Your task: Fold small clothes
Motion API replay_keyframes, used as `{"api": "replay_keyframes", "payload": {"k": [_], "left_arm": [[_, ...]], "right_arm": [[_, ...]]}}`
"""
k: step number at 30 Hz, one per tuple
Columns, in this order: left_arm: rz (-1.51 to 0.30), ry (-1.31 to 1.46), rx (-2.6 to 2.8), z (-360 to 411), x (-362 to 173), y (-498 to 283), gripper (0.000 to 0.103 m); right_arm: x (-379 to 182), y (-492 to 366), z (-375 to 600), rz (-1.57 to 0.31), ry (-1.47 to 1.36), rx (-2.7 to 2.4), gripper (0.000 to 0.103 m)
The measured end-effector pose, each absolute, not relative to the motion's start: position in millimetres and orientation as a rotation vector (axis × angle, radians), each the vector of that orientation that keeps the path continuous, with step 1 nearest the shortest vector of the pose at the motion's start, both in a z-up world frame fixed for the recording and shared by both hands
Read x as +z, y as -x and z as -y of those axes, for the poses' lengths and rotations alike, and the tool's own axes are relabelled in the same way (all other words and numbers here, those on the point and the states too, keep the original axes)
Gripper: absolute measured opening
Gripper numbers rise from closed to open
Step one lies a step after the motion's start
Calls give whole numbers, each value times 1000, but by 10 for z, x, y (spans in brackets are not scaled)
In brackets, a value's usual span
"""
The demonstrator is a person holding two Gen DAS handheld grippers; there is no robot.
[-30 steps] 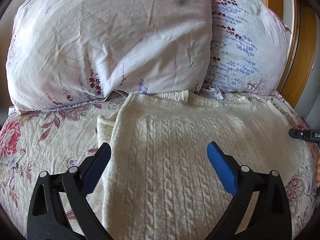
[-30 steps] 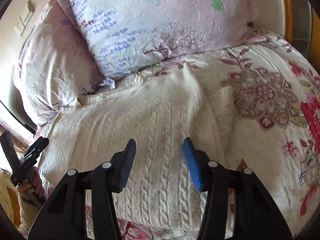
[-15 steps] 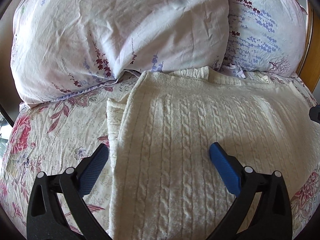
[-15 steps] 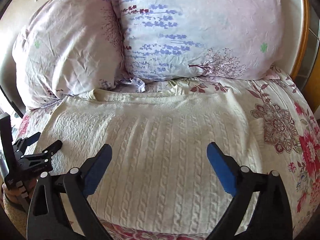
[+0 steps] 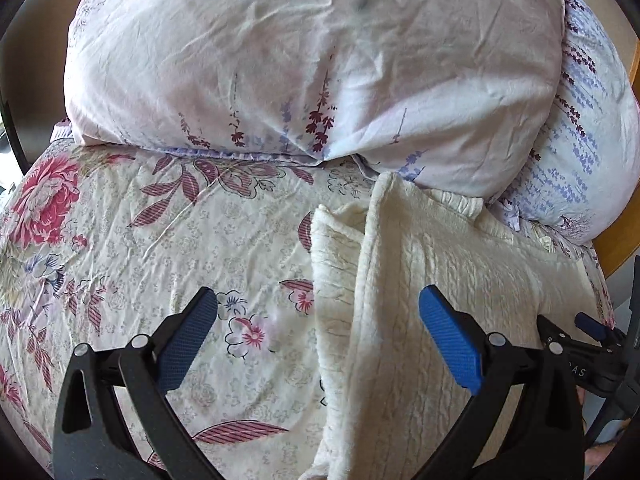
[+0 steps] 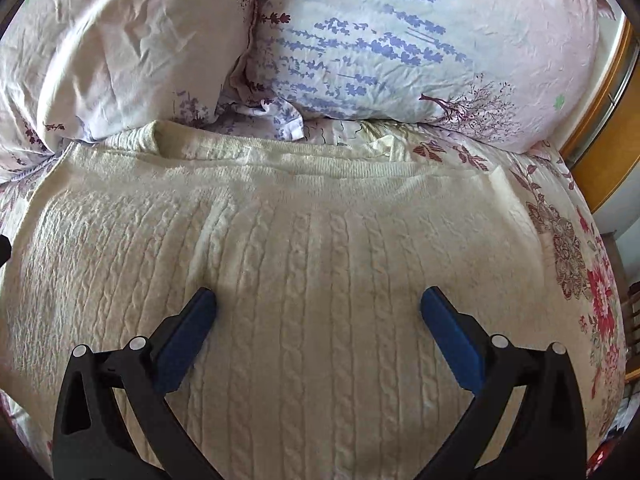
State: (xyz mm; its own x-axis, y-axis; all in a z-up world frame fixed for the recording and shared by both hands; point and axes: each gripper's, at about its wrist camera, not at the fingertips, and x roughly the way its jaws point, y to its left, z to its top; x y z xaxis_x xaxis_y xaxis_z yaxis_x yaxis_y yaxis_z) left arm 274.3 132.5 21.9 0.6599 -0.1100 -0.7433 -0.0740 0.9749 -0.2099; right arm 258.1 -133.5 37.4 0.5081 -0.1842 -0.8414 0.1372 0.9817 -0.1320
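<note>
A cream cable-knit sweater lies spread flat on a bed covered by a cream bedspread with red and pink flowers, its ribbed neckline pointing toward two wrinkled floral pillows at the head of the bed: a pale pink pillow and, beside it, a white pillow printed with lavender sprigs. The right gripper hangs over the middle of the knit with its blue-padded jaws spread as wide as they go, having just been opening, and nothing pinched between them. The left gripper hovers at the sweater's side edge, where a folded sleeve shows underneath; its jaws are likewise spread, one pad above the bedspread, the other above the knit, gripping nothing. A wooden bed frame edges the mattress beyond the lavender pillow.
</note>
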Motion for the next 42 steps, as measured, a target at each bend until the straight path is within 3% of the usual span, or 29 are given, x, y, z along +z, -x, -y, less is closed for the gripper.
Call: {"api": "replay_keyframes", "payload": {"k": [12, 14, 15, 16, 17, 19, 22, 30, 42], "left_arm": [[-944, 224, -70, -1320, 29, -2826, 98], [-954, 198, -66, -1281, 37, -2840, 92], [-961, 179, -64, -1248, 46, -2849, 84], [-963, 171, -83, -1213, 62, -2861, 67], [-966, 179, -116, -1166, 73, -2875, 60], [-980, 217, -168, -1109, 73, -2900, 32], [-972, 220, -169, -1033, 87, -2930, 20], [-931, 284, -185, -976, 165, -2911, 13], [-741, 333, -463, -249, 938, -2825, 11]], "right_arm": [[411, -2538, 1352, -964, 16, -172, 102], [404, -2542, 1364, -969, 6, -163, 102], [406, -2541, 1361, -969, 8, -161, 102], [409, -2538, 1356, -969, 12, -159, 102], [406, -2544, 1369, -970, 15, -157, 102], [404, -2550, 1379, -970, 24, -152, 102], [406, -2564, 1394, -975, 36, -145, 102], [432, -2567, 1411, -991, 29, -120, 102], [466, -2485, 1671, -1004, 108, -185, 102]]}}
